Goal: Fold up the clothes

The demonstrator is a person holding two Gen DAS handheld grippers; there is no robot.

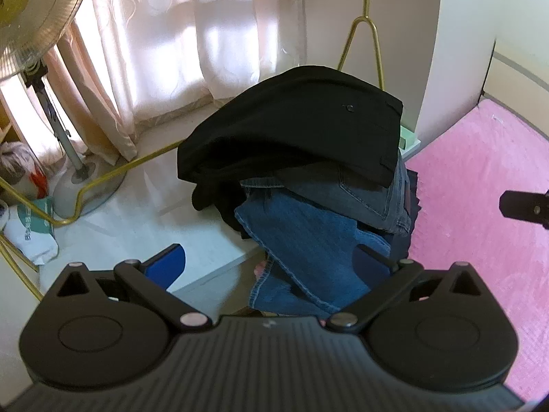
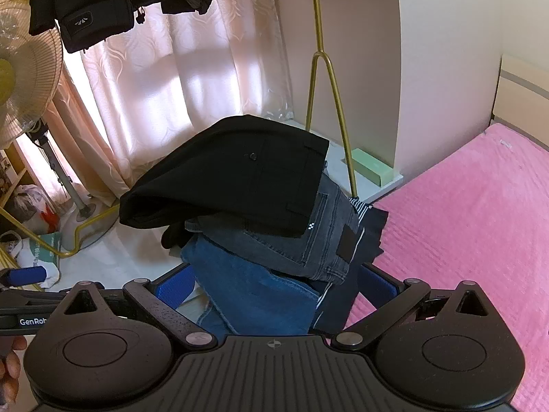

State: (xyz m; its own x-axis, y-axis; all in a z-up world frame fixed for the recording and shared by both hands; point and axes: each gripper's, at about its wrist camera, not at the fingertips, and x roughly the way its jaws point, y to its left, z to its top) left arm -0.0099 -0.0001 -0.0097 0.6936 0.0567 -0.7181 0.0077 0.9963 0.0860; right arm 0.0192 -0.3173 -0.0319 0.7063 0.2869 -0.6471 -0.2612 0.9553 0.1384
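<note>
Clothes: one black trousers [image 2: 236,175], two jeans, stacked together.

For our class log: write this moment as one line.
left gripper: open | right gripper: open | black trousers: top of pile | pink bed: bare

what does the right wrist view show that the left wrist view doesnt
Only the right wrist view shows dark clothes hanging from the rack's top, a striped navy garment under the pile, and the left claw's blue finger.

Only the left wrist view shows the right claw's black tip at its edge.

Both share the folded black trousers on top of grey jeans and blue jeans, the pink bed, fan, curtain and gold rack.
</note>
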